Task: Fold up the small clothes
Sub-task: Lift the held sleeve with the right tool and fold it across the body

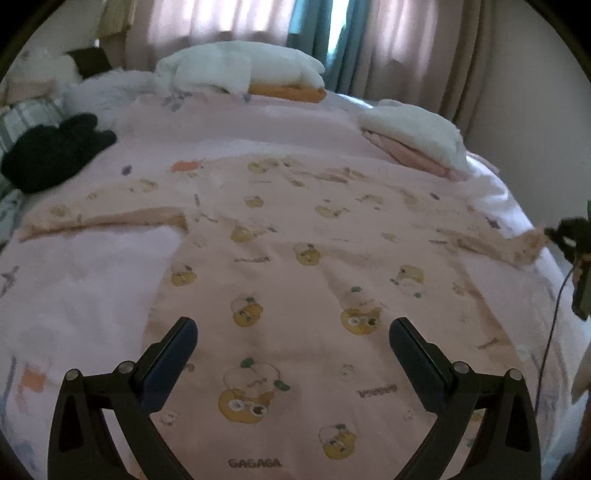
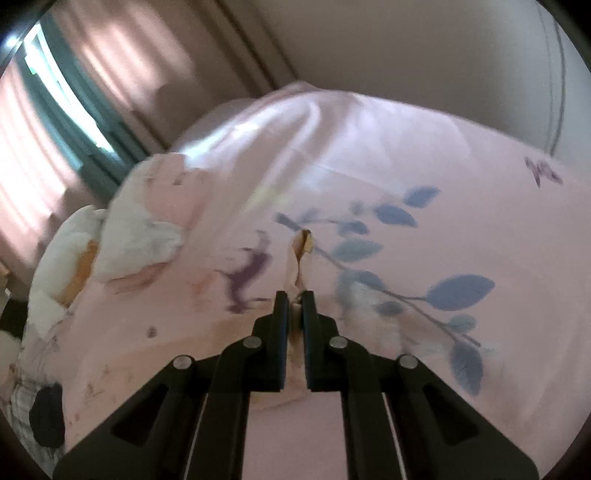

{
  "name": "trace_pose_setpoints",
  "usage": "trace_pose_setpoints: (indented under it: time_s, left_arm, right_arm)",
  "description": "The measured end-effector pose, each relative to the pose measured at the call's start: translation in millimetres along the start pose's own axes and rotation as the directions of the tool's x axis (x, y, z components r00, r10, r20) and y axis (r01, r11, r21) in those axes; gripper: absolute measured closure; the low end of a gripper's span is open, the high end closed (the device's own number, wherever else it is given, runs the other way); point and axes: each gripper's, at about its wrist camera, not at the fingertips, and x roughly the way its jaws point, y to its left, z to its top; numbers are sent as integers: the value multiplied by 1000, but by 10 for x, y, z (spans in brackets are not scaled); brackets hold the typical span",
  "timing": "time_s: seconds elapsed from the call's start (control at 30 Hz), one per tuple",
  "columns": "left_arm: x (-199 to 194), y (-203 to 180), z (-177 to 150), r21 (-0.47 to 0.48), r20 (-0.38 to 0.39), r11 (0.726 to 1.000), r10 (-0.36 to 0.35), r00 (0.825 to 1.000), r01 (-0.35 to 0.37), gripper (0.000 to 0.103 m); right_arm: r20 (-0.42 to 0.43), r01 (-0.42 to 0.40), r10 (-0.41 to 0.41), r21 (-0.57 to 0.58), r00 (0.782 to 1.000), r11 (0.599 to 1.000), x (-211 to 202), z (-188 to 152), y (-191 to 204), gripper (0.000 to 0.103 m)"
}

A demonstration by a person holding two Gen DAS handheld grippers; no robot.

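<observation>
My right hand-held gripper (image 2: 294, 295) pinches the limp pink shirt (image 1: 295, 258) by its sleeve cuff (image 2: 303, 243), my left hand-held gripper (image 1: 293, 332) gaping empty above the hem.

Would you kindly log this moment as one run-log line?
left tongs: open above shirt | right tongs: shut on sleeve end | shirt spread flat on bed

Both views I received were dim and soft. Daylight entered through the curtains (image 1: 229, 26) and the gap between them, glowing pink. The bedspread (image 2: 480, 240) was motion-blurred in the right wrist view. Fisheye curvature bent the edges, and dark vignette filled every corner.
</observation>
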Motion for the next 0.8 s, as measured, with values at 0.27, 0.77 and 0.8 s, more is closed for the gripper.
trace_pose_setpoints:
  time_s: [0.27, 0.77, 0.8]
  left_arm:
    - [-49, 216, -117, 15, -6, 996, -91, 996, 91, 0]
    - [135, 914, -192, -223, -58, 953, -225, 973, 207, 2]
    - [174, 906, -197, -215, -90, 958, -216, 972, 193, 5]
  right_arm:
    - [-35, -194, 191, -84, 981, 977, -328, -141, 1048, 96]
    - [-256, -416, 349, -290, 902, 862, -92, -1379, 3124, 96]
    - [-267, -414, 340, -304, 901, 858, -66, -1451, 3228, 96]
